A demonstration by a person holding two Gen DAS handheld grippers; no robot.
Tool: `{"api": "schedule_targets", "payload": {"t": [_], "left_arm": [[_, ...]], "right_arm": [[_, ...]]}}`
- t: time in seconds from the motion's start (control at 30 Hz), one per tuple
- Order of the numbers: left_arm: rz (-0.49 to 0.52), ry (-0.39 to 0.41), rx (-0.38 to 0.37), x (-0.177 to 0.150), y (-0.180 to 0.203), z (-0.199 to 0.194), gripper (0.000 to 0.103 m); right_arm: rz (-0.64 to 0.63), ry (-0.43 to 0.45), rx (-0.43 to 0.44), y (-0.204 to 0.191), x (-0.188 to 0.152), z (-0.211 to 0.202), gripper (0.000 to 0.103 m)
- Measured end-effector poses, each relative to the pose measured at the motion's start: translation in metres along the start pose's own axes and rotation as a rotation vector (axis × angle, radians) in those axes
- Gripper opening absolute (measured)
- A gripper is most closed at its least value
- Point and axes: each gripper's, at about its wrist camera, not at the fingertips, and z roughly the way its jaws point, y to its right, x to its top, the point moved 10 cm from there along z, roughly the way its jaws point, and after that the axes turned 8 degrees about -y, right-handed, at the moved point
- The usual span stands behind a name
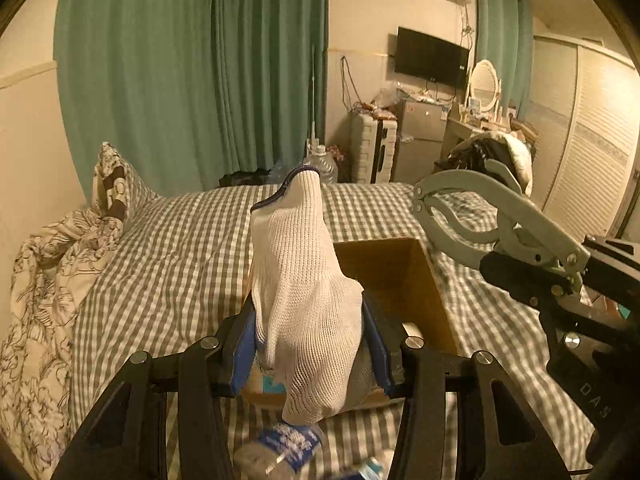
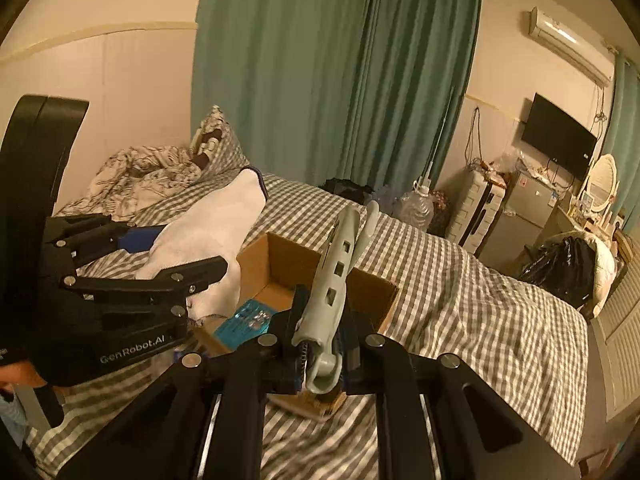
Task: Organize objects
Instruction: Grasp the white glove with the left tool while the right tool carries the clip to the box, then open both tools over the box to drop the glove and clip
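While the left gripper (image 1: 308,356) clamps the white knit glove (image 1: 304,300) between its blue pads, the left wrist view shows the glove standing up out of the jaws, long axis running away from the camera, cuff at the far end. Just beyond and slightly right sits the open cardboard box (image 1: 400,276) on the checked bed (image 1: 168,272); a plastic bottle (image 1: 280,452) lies near, below the jaws. At right, the grey-green tongs (image 1: 480,216) stand with their arms apart, tips pointing left.

From the right wrist view, the right gripper (image 2: 320,356) is closed on the tongs (image 2: 332,280) at their hinge end, long axis pointing far, over the box (image 2: 288,264). The glove (image 2: 208,232) hangs to the left over the box's left edge. A blue packet (image 2: 248,318) already lies inside. Both loads seem poised for dropping; the tongs look more directly above the opening.
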Motion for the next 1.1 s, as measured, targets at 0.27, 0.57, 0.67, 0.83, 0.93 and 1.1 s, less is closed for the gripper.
{"api": "schedule_targets", "payload": {"t": [0.27,0.57,0.67,0.83,0.93,1.1], "left_arm": [[0.006,-0.067,-0.016,-0.001,-0.004,0.066,0.049],[0.020,-0.115,-0.038,-0.020,-0.004,0.104,0.053],[0.011,-0.114,-0.036,-0.022,-0.006,0.101,0.059],[-0.040,-0.088,-0.005,-0.017,-0.017,0.077,0.078],[-0.056,-0.071,0.012,-0.013,-0.024,0.058,0.086],[-0.076,-0.019,0.043,-0.008,-0.036,0.015,0.094]], "right_arm": [[0.007,-0.076,0.027,0.009,0.011,0.077,0.011],[0.059,-0.153,0.056,0.019,-0.016,0.132,0.011],[0.077,-0.148,0.048,0.028,-0.015,0.129,0.013],[0.092,-0.113,0.017,0.034,-0.007,0.106,0.049],[0.104,-0.079,0.008,0.037,-0.002,0.082,0.053],[0.106,-0.025,-0.018,0.036,0.004,0.036,0.066]]}}
